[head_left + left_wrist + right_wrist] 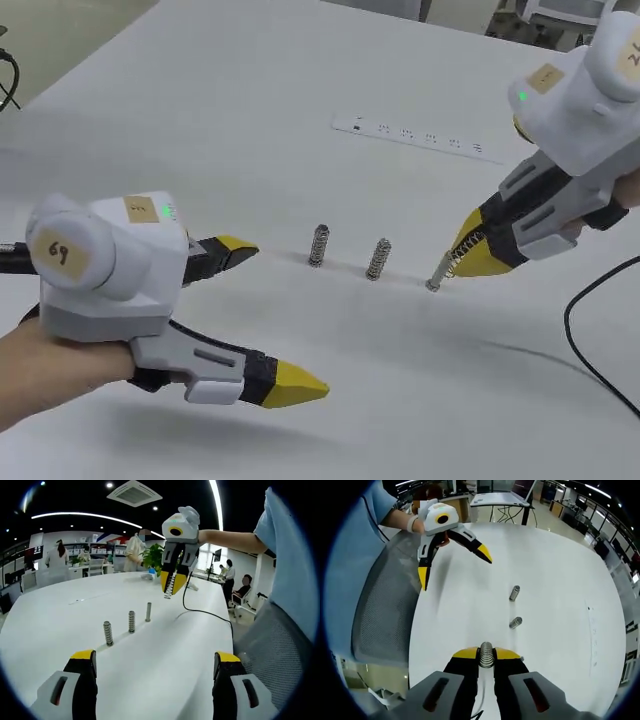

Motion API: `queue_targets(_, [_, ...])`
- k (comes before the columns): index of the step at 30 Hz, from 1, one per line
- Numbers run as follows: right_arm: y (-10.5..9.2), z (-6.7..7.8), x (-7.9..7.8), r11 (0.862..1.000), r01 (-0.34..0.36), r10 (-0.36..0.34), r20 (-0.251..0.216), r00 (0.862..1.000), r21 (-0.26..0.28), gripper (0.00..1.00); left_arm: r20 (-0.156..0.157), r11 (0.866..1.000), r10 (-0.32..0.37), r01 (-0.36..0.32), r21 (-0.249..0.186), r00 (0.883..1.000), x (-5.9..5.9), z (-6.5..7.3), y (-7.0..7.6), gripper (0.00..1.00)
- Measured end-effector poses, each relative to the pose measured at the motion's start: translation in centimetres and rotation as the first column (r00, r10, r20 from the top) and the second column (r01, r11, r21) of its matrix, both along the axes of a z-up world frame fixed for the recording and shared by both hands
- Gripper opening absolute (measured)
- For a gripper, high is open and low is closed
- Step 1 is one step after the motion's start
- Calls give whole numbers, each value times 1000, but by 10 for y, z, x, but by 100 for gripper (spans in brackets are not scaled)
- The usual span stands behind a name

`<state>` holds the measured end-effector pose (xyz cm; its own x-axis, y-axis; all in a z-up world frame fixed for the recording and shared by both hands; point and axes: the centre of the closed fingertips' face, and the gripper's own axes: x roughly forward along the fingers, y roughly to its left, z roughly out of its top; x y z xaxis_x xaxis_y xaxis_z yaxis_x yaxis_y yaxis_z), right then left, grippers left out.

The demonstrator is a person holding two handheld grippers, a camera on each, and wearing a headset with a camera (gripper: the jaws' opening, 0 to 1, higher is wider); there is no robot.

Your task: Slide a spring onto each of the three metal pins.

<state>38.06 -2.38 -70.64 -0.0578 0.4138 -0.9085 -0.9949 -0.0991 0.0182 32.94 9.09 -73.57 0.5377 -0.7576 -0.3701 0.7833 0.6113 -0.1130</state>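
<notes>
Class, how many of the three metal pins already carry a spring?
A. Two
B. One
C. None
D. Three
A: in the left gripper view the nearest pin and middle pin wear springs; the farthest pin is bare, and the right gripper grips a spring.

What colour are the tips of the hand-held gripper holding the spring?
Yellow; the right hand-held gripper, holding the spring, shows best in the head view.

The white-bodied left gripper (280,315) and right gripper (462,262) share grey-and-black fingers (232,366) with yellow tips and tan stickers; the left's reads 69. The short sleeve (285,555) is light blue.
</notes>
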Motion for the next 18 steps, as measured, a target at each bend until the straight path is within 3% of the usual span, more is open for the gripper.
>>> queue_targets(18, [-15,-6,31,998,20,-17,45,999,-61,8,-20,1000,-1,1,0,1000,1,-4,1,93])
